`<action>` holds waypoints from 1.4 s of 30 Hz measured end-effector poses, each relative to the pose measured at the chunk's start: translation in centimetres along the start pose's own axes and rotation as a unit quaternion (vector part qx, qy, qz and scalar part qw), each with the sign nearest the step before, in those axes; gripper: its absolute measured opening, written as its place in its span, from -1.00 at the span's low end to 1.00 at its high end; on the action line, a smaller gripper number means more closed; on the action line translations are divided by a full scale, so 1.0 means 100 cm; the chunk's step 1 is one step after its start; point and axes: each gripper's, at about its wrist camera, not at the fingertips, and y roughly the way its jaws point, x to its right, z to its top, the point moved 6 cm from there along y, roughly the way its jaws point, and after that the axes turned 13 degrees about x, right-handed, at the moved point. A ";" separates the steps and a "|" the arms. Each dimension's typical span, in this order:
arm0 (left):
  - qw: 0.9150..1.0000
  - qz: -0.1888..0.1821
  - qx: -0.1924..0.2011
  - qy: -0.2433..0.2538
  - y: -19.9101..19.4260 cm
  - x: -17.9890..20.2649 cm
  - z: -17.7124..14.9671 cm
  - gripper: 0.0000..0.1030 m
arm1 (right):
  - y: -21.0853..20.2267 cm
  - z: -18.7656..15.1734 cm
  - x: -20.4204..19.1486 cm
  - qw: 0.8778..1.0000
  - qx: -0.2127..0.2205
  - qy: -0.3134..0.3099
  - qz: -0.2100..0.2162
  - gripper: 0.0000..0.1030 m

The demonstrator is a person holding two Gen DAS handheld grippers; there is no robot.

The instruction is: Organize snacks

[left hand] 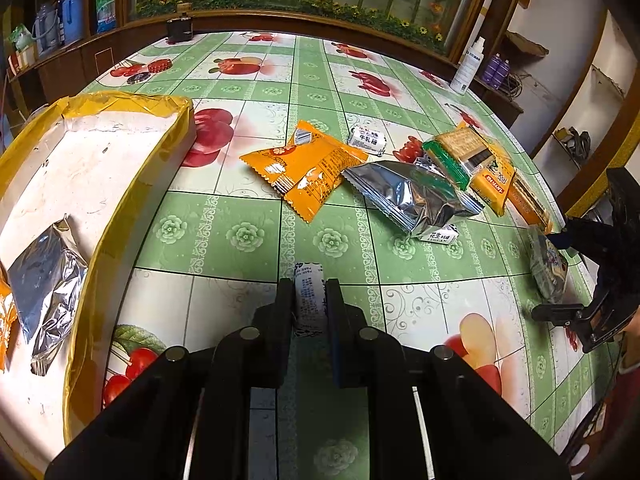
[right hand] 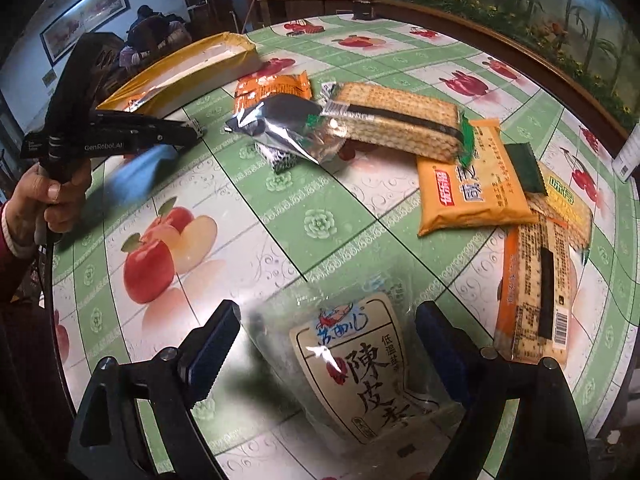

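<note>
left gripper (left hand: 310,300): clamped on small white candy packet (left hand: 309,300), above table (left hand: 240,236)
right gripper (right hand: 328,344): wide apart, straddling clear plum bag (right hand: 360,364)

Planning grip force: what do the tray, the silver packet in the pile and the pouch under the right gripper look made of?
Tray: probably foam or card, matte scuffed white, rim wrapped in glossy yellow tape.
Silver packet: metallised foil film, mirror-bright, sharply creased.
Pouch: clear glossy plastic with glare and a printed label, lying between the open right gripper fingers.
</note>
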 end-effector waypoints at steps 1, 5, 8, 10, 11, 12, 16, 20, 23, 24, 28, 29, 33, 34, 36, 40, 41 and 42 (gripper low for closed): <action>1.000 0.001 0.000 0.001 0.000 0.000 0.000 -0.75 | -0.001 -0.004 0.001 1.000 -0.007 0.001 -0.002 0.76; 1.000 0.004 0.000 0.004 0.000 0.001 0.000 -0.75 | -0.011 -0.011 0.000 1.000 -0.007 -0.013 -0.013 0.76; 1.000 0.005 0.001 0.003 0.000 0.001 0.000 -0.75 | -0.008 -0.018 0.008 0.998 -0.023 -0.016 -0.051 0.68; 1.000 0.006 0.003 0.000 -0.001 0.001 -0.001 -0.75 | -0.011 -0.019 0.011 0.998 -0.010 -0.002 -0.058 0.42; 1.000 0.007 0.004 0.000 -0.001 0.001 -0.001 -0.75 | -0.014 -0.020 0.011 0.998 0.001 0.014 -0.058 0.18; 1.000 0.008 0.006 0.000 -0.001 0.001 -0.001 -0.75 | -0.015 -0.020 0.012 0.998 0.007 0.025 -0.061 0.15; 1.000 0.008 0.011 0.000 -0.004 0.003 -0.003 -0.78 | -0.019 -0.021 0.000 0.994 0.030 0.041 -0.092 0.00; 1.000 0.015 0.022 0.009 -0.012 0.007 -0.003 -0.78 | -0.021 -0.015 -0.029 0.992 0.063 0.063 -0.092 -0.02; 0.998 0.029 0.043 0.021 -0.026 0.008 0.001 -0.78 | -0.018 -0.004 -0.049 0.990 0.086 0.084 -0.080 -0.02; 0.998 0.034 0.050 0.025 -0.032 0.008 0.003 -0.78 | -0.017 0.000 -0.055 0.988 0.095 0.094 -0.073 -0.02; 0.995 0.063 0.076 0.036 -0.055 0.000 0.010 -0.78 | -0.015 0.021 -0.073 0.981 0.134 0.137 -0.041 -0.03; 0.994 0.067 0.079 0.035 -0.060 -0.004 0.011 -0.78 | -0.014 0.028 -0.077 0.978 0.143 0.150 -0.030 -0.03; 0.992 0.087 0.091 0.028 -0.078 -0.020 0.013 -0.78 | -0.007 0.050 -0.095 0.973 0.160 0.167 -0.004 -0.03; 0.991 0.092 0.093 0.026 -0.082 -0.024 0.013 -0.78 | -0.004 0.056 -0.100 0.972 0.162 0.168 0.001 -0.03; 0.990 0.100 0.097 0.022 -0.088 -0.033 0.014 -0.78 | 0.002 0.068 -0.113 0.972 0.167 0.166 0.014 -0.03; 0.988 0.112 0.104 0.009 -0.099 -0.050 0.013 -0.77 | 0.013 0.086 -0.135 0.972 0.170 0.158 0.031 -0.03; 0.988 0.114 0.106 0.007 -0.102 -0.053 0.013 -0.78 | 0.015 0.089 -0.139 0.972 0.170 0.157 0.036 -0.03; 0.987 0.117 0.108 0.005 -0.104 -0.056 0.013 -0.77 | 0.017 0.092 -0.143 0.972 0.171 0.156 0.038 -0.03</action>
